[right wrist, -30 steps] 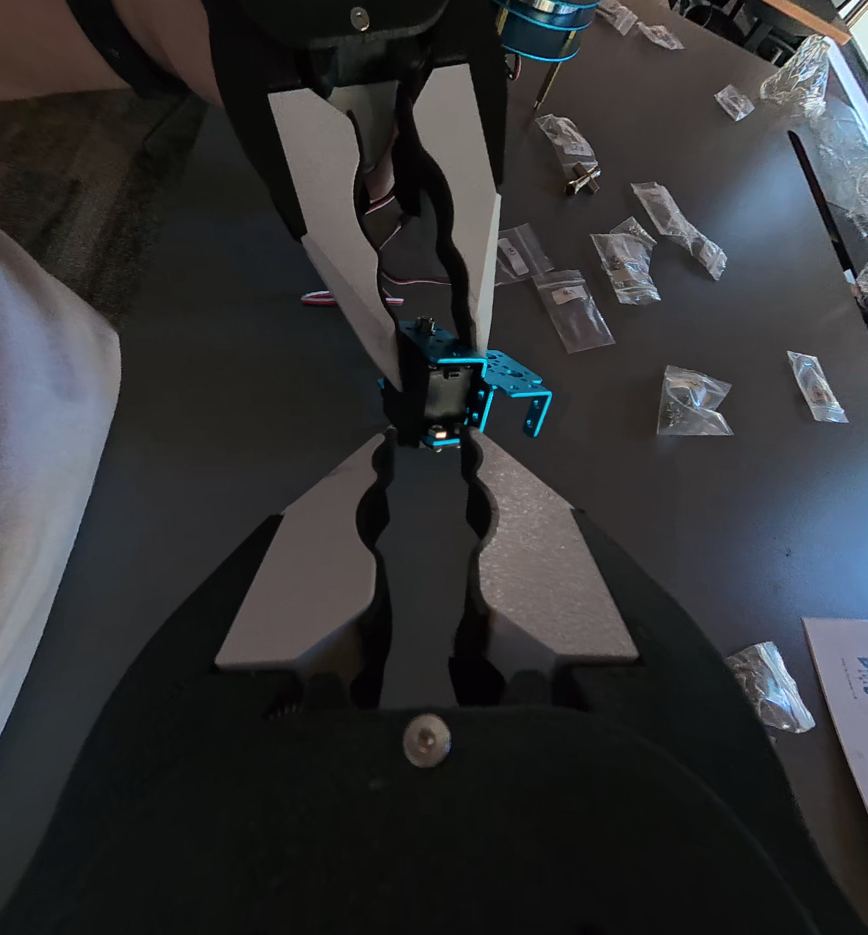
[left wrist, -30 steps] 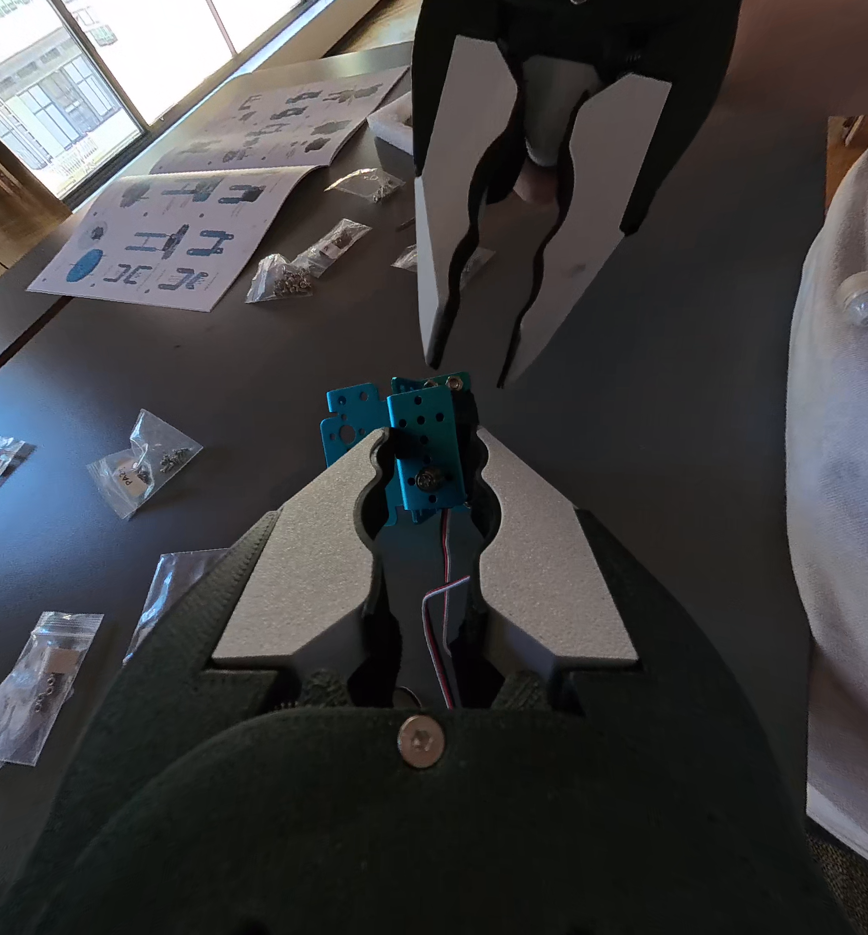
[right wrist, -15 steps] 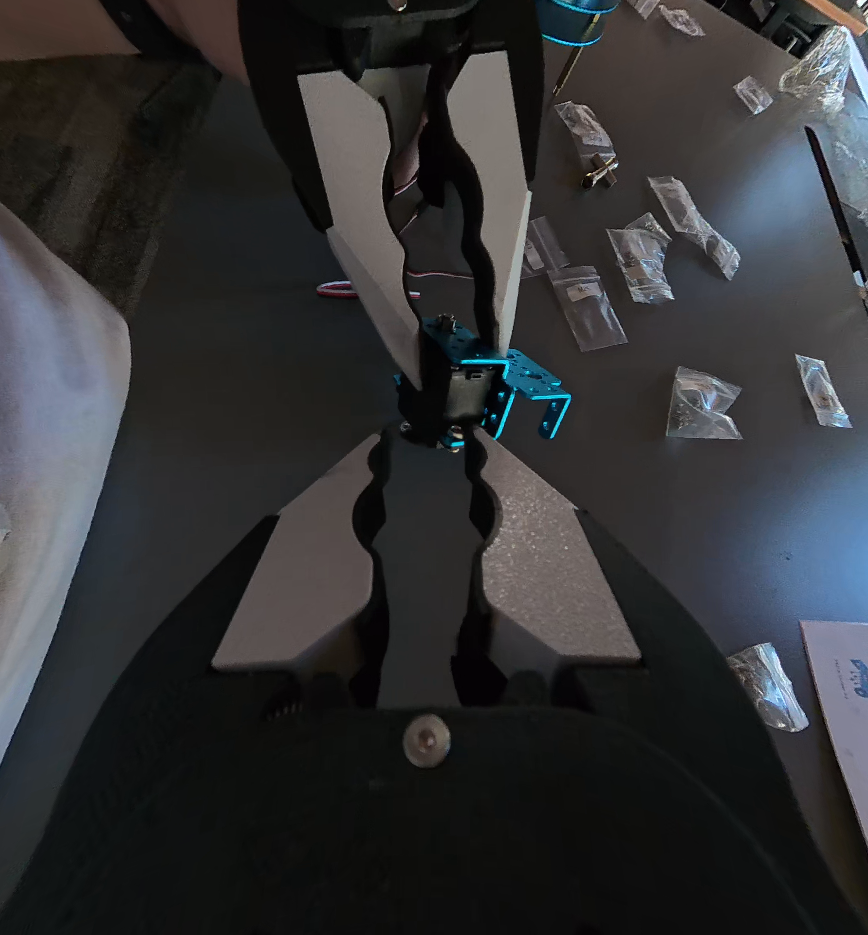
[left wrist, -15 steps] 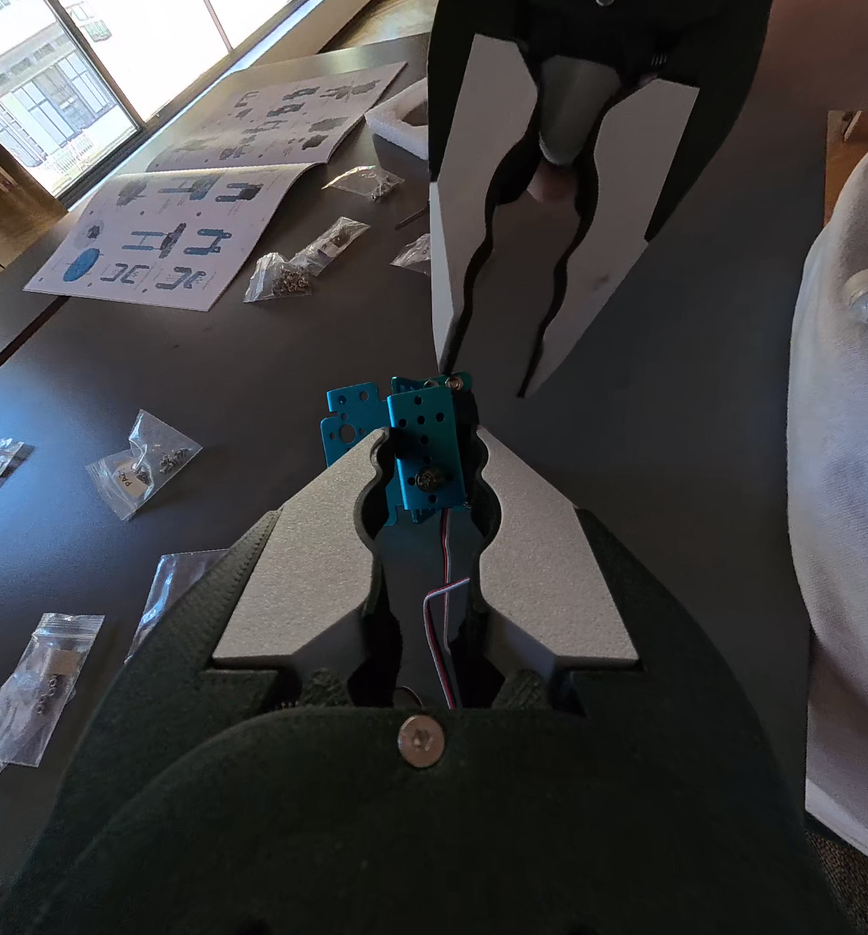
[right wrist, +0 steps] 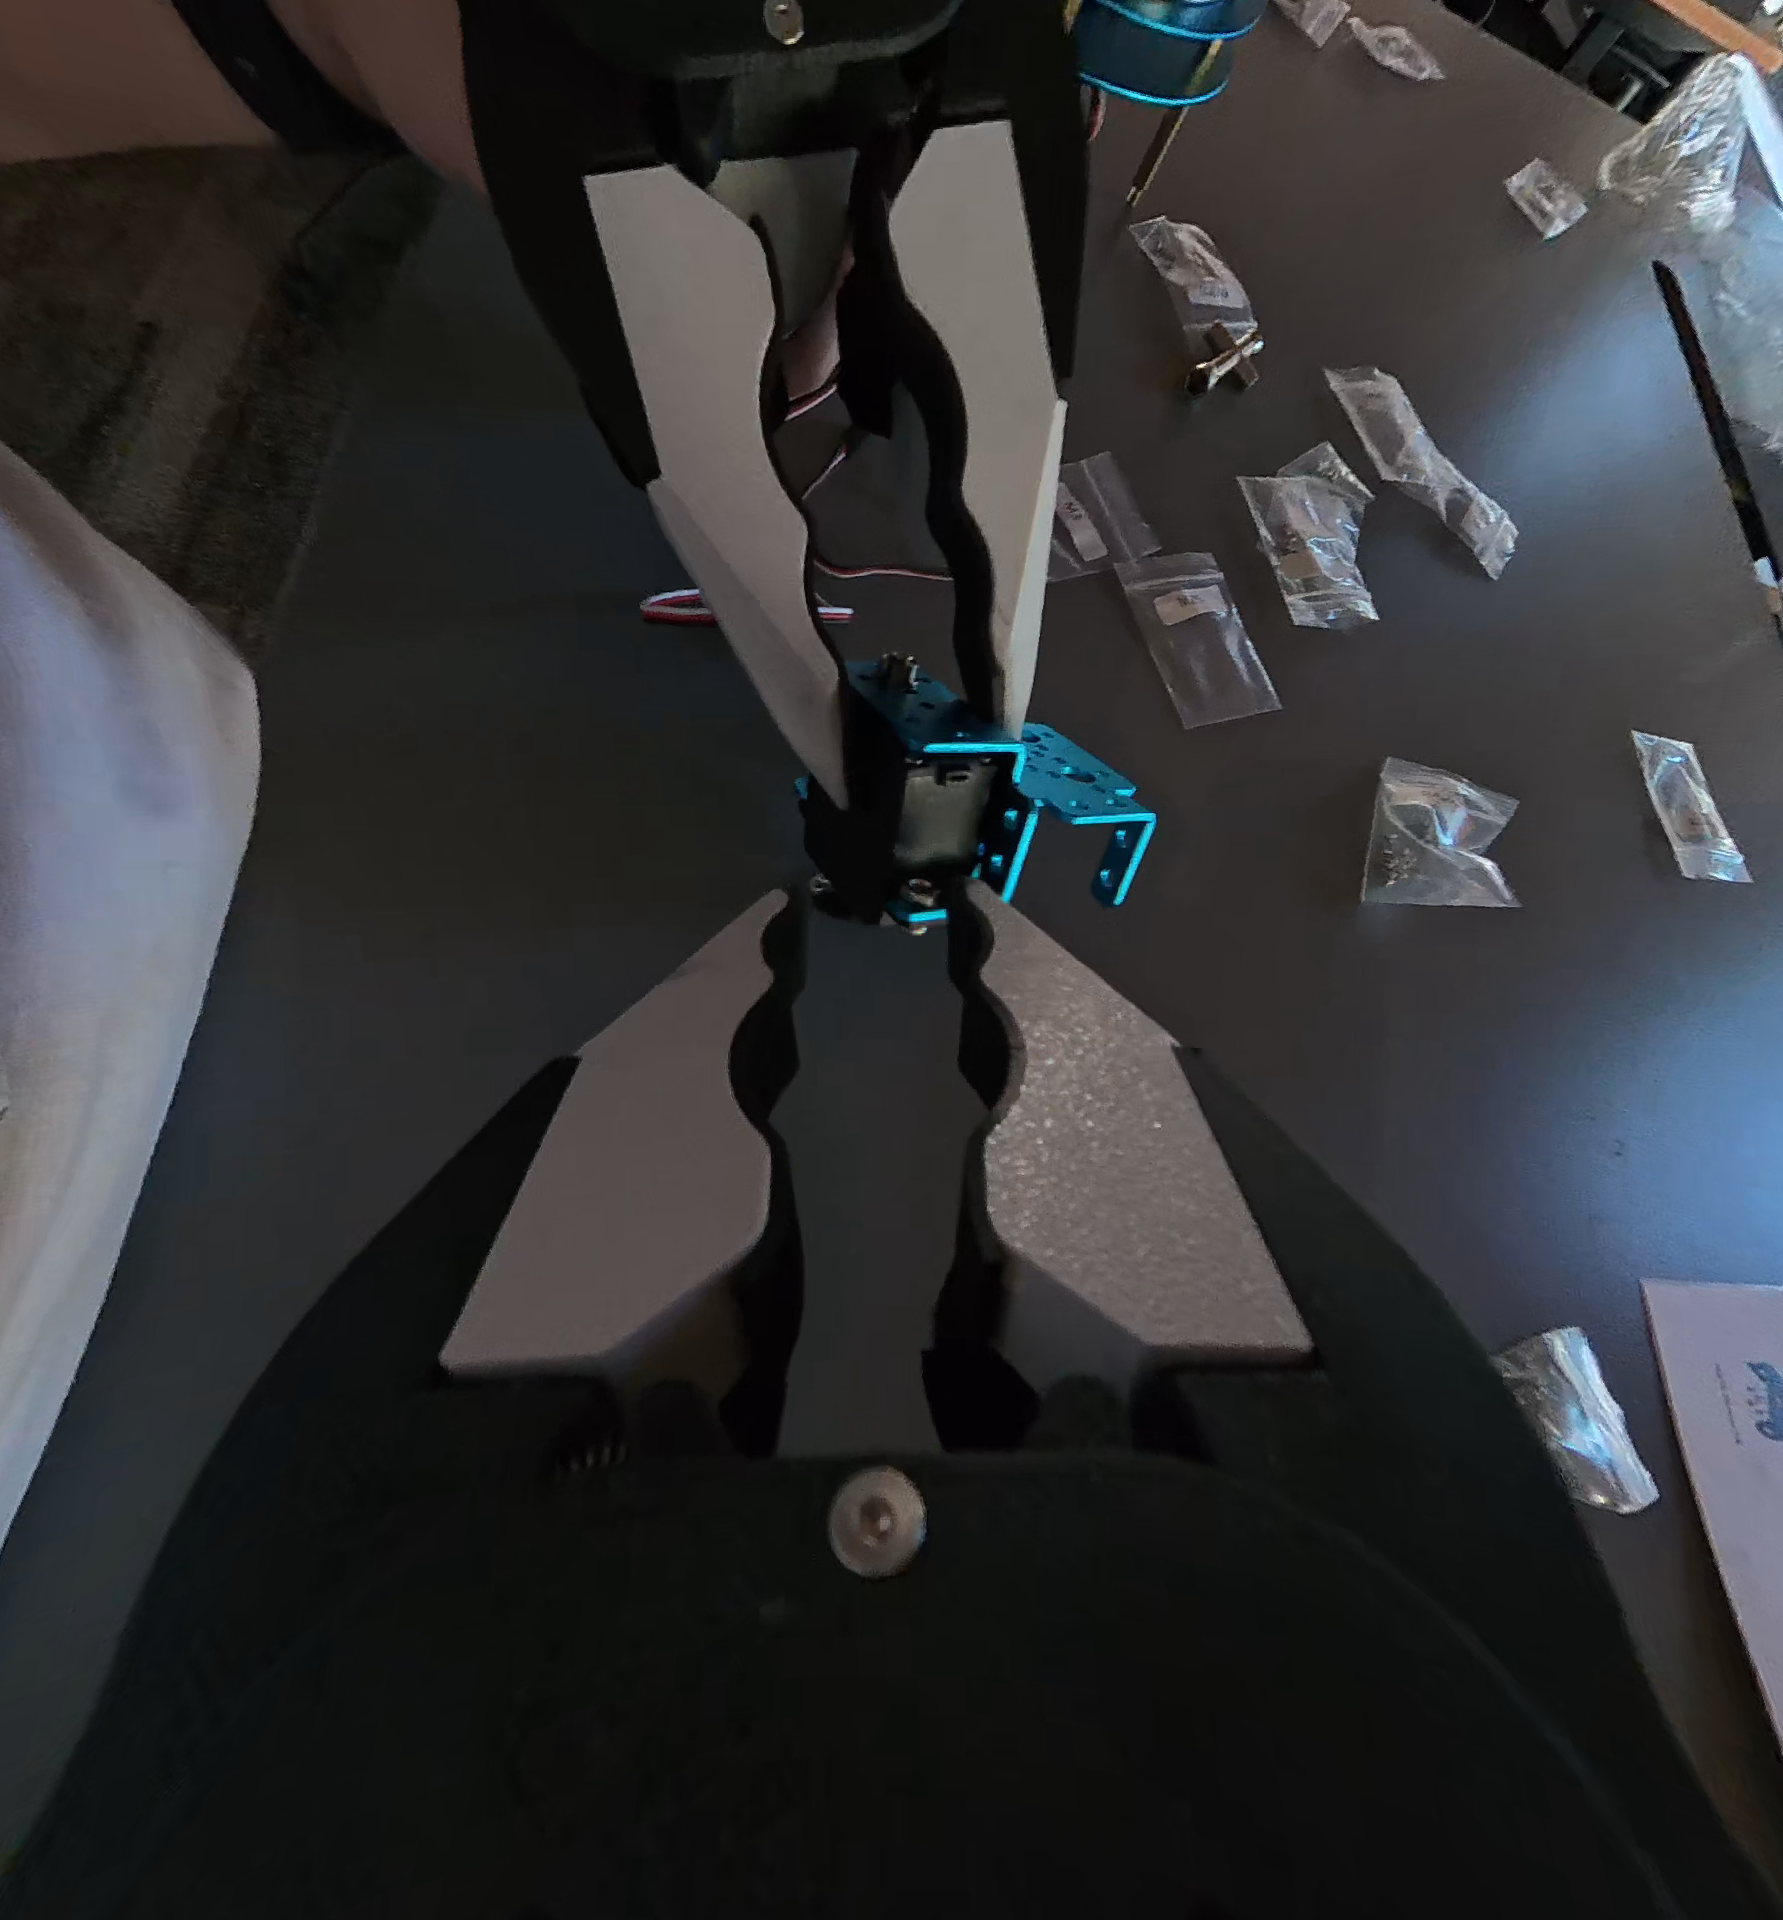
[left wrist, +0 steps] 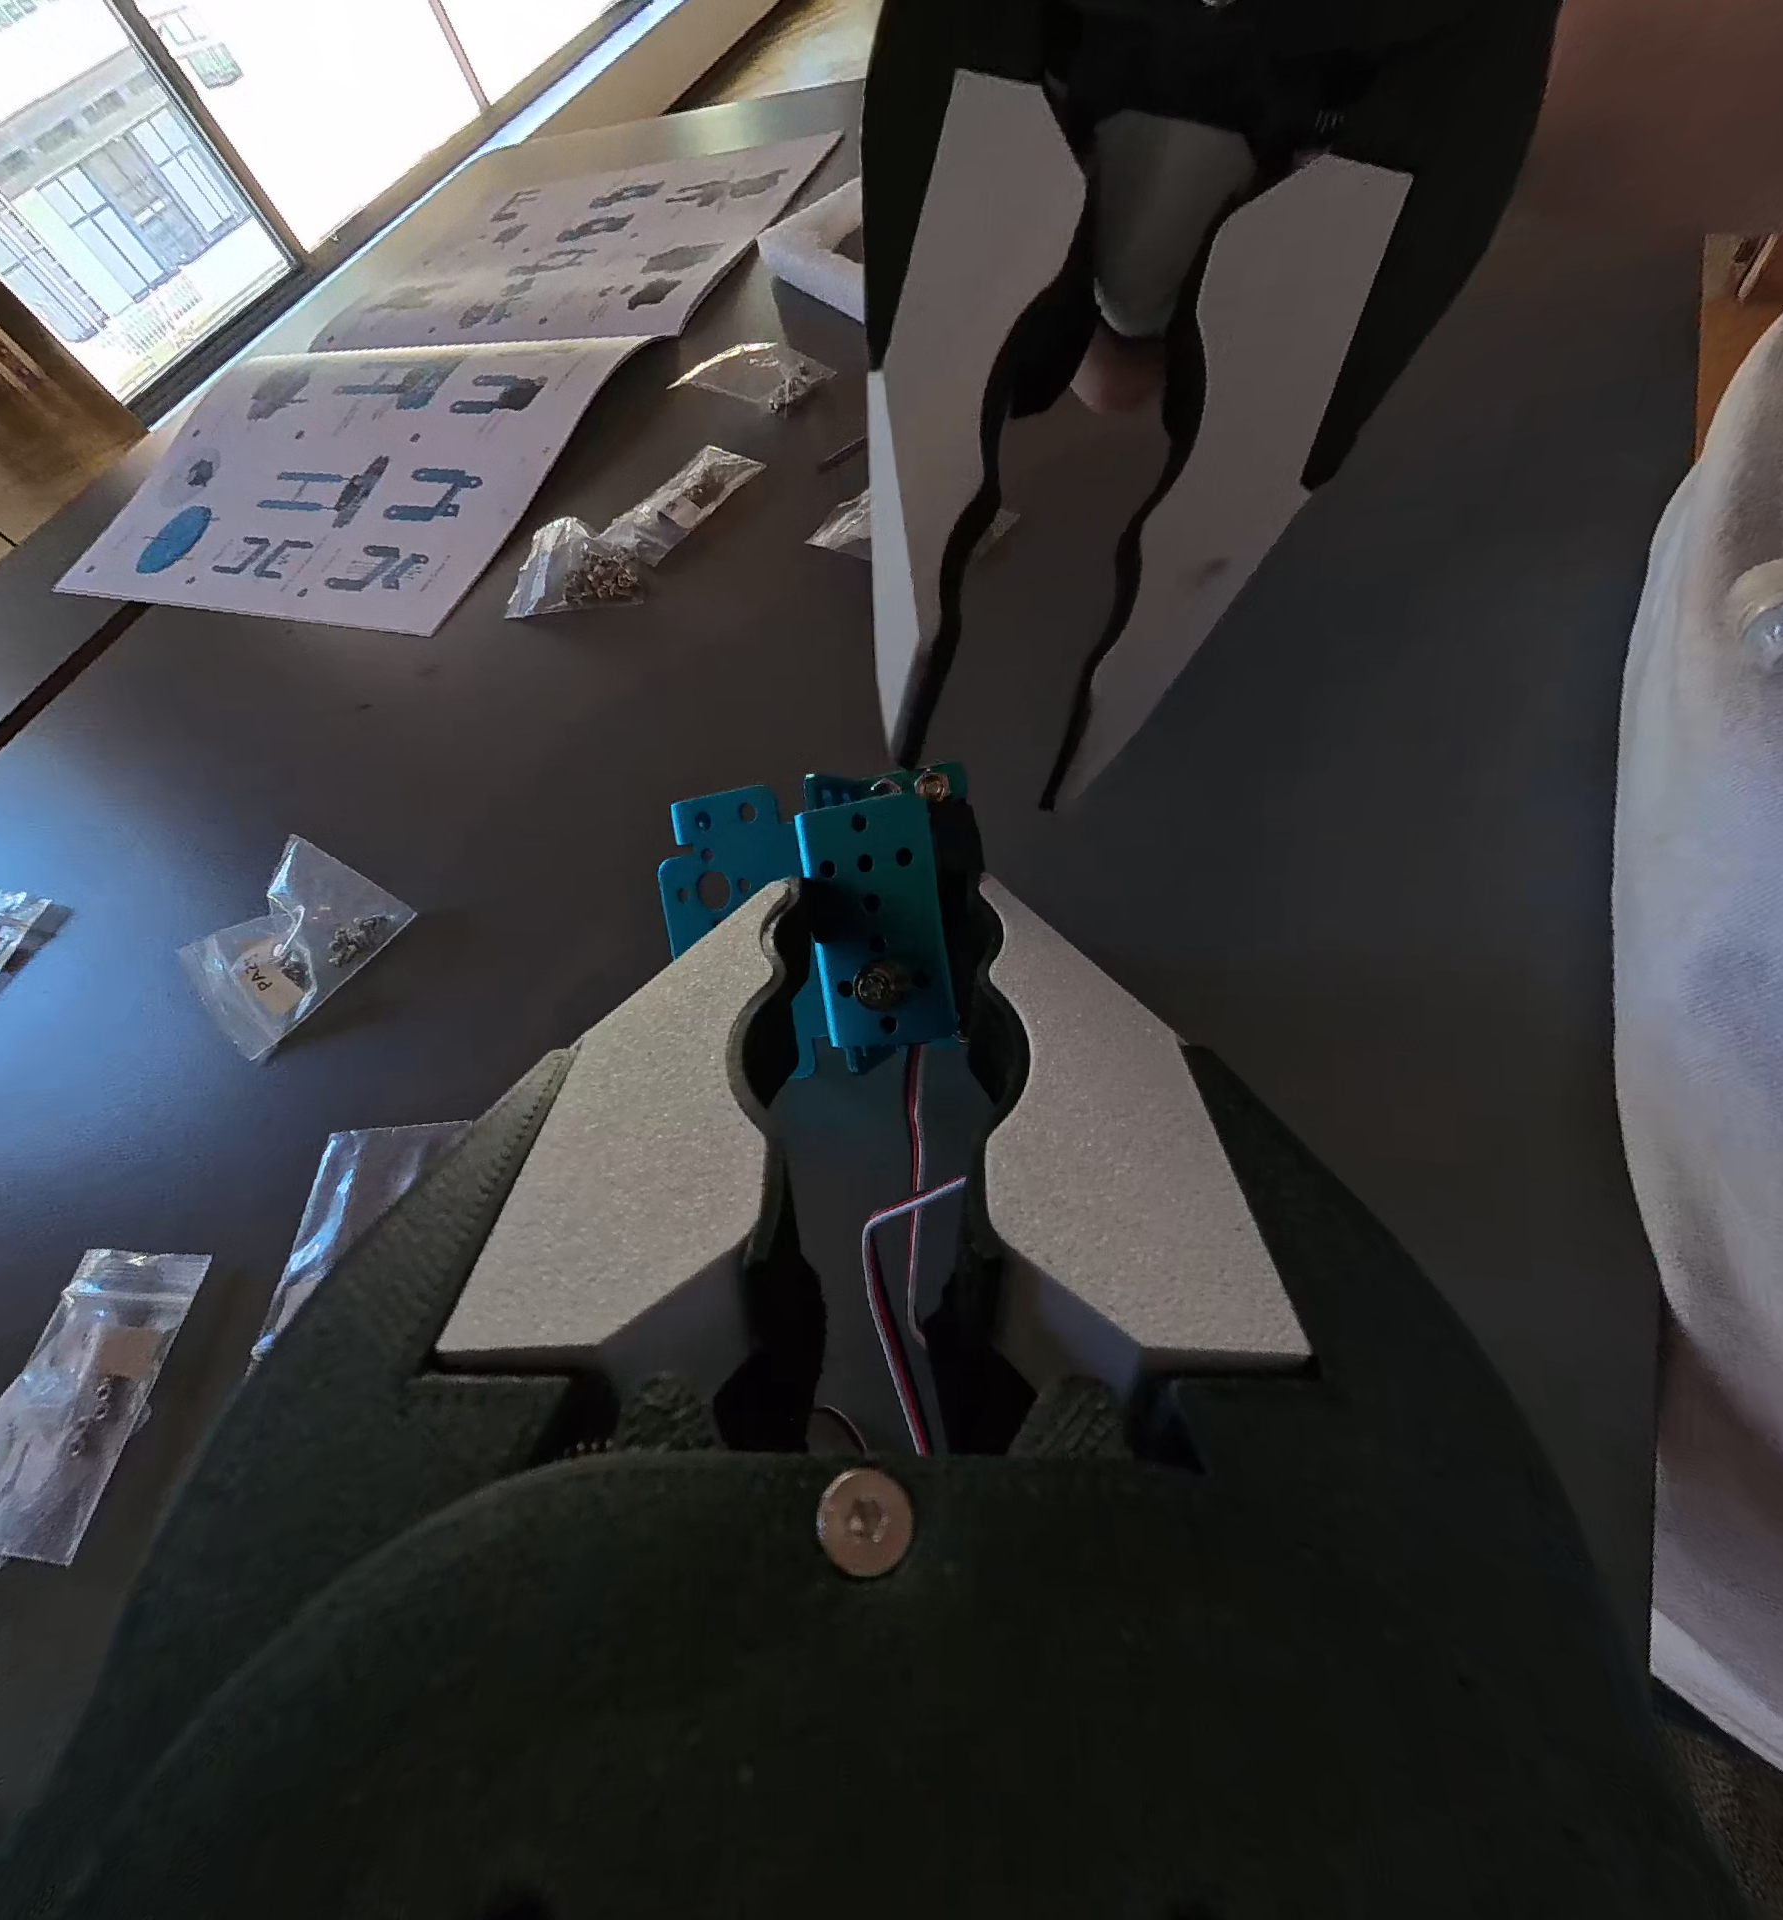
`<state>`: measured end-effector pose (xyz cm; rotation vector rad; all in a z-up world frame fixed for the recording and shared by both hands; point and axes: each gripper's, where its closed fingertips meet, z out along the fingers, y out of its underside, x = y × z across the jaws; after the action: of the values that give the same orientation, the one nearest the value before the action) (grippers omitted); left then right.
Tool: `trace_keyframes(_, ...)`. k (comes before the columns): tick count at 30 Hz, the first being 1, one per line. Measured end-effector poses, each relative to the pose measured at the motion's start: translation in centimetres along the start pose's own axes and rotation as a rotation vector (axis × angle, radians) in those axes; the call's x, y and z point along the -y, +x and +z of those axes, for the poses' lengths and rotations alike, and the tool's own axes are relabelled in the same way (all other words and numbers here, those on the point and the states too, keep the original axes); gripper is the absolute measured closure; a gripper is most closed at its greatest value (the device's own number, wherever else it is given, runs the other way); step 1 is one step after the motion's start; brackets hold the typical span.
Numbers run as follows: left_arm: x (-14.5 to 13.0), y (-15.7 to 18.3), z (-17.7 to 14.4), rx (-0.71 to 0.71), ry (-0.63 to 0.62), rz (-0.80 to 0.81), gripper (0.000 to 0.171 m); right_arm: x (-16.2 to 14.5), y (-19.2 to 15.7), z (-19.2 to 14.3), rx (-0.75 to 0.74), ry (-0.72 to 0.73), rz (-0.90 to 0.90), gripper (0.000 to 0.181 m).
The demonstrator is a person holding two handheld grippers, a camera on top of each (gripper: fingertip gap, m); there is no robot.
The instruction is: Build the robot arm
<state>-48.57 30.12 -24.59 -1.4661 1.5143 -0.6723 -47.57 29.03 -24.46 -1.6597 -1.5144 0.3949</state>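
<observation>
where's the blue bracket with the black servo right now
The blue servo bracket sits mid-frame in both wrist views, clamped at the tip of the left tool above the dark table, with the open right tool just short of it.

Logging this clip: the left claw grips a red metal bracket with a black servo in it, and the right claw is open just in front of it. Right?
One slip: the metal bracket is blue, not red, as the left wrist view shows. The left claw does grip it with its black servo, and the right claw is open just in front.
</observation>
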Motion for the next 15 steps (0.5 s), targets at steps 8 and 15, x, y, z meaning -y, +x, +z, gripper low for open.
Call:
trace_keyframes(8,0.03,0.02,0.05,0.005,-0.002,0.0,0.142,-0.47,0.01,0.5,-0.016,-0.027,-0.014,0.144)
trace_keyframes(15,-0.05,-0.02,-0.03,0.013,0.006,-0.016,0.142,-0.16,0.44,-0.34,-0.041,-0.004,-0.014,0.157)
